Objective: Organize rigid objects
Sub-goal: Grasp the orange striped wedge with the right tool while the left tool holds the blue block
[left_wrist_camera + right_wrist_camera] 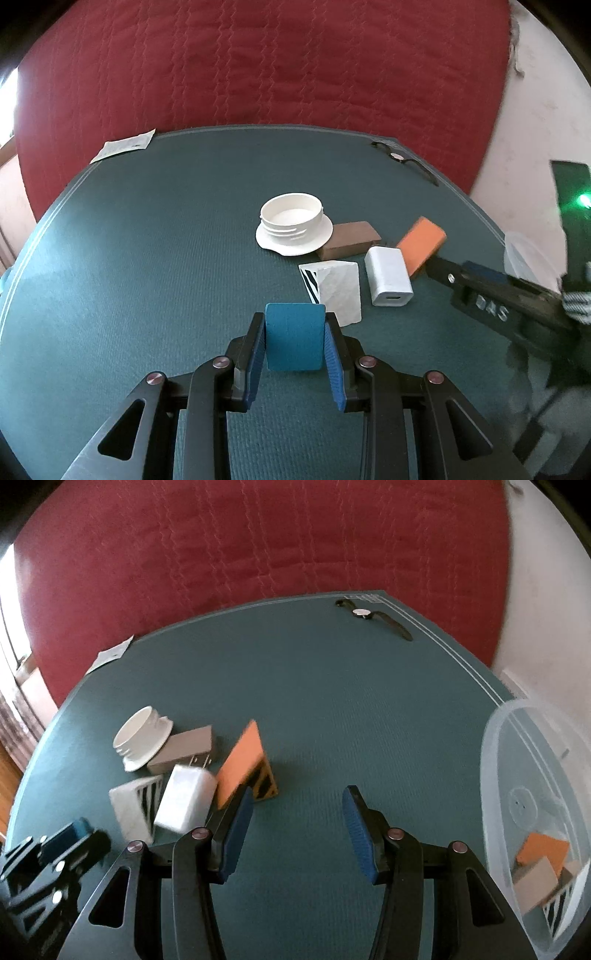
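Observation:
My left gripper is shut on a blue block over the green mat. Ahead of it lie a white striped wedge, a white charger, a brown block, an orange block and a white threaded lid. My right gripper is open and empty, its left finger beside the orange block and the charger. In the left wrist view the right gripper comes in from the right, next to the orange block.
A clear plastic tub at the right mat edge holds orange, tan and striped blocks. A wristwatch lies at the far right corner, a paper slip at the far left. A red quilted cover lies behind the mat.

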Demonstrator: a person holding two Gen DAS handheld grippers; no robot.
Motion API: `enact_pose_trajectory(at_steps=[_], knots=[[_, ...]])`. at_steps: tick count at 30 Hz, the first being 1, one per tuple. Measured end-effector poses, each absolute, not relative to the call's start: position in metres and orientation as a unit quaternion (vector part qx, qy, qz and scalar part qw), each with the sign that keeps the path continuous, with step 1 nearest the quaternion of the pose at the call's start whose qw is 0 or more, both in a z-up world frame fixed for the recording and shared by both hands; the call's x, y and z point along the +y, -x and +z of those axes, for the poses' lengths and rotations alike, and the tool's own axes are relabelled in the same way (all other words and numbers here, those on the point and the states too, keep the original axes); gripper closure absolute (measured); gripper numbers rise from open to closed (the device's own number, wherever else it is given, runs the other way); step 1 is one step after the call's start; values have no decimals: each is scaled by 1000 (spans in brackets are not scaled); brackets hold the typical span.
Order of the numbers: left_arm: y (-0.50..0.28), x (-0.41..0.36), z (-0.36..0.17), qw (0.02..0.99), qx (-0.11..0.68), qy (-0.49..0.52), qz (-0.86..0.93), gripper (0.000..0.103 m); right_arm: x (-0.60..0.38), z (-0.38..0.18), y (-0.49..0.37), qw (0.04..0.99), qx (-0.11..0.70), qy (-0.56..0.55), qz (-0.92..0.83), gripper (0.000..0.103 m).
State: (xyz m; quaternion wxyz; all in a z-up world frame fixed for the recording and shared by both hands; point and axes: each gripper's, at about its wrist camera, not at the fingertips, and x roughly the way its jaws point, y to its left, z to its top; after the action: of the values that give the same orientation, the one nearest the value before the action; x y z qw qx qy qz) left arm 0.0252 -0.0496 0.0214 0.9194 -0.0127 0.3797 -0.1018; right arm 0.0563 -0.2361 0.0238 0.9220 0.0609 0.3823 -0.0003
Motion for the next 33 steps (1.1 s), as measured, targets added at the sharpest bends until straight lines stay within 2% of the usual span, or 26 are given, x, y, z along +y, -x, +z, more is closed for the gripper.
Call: enact_pose_trajectory(at_steps=[7,14,21,23,28,33], knots=[[-28,-49,21,919,381,15,-102,71,-246,21,-77,922,379,-77,-23,51],[-29,-48,19,919,382,15,-101,71,-240,39,-65,930,346,-121,31,51],[-27,-48,18,920,380,15,-99,71,-221,33,-91,923,365,-120,35,52],[-27,-49,18,920,380,15,-98,71,-221,27,-99,918,374,-128,33,58],[-28,-48,18,919,382,17,-99,71,-220,18,-105,917,380,-117,24,63],[-28,-47,18,918,383,18,-99,71,-219,19,-102,920,378,-104,26,63]])
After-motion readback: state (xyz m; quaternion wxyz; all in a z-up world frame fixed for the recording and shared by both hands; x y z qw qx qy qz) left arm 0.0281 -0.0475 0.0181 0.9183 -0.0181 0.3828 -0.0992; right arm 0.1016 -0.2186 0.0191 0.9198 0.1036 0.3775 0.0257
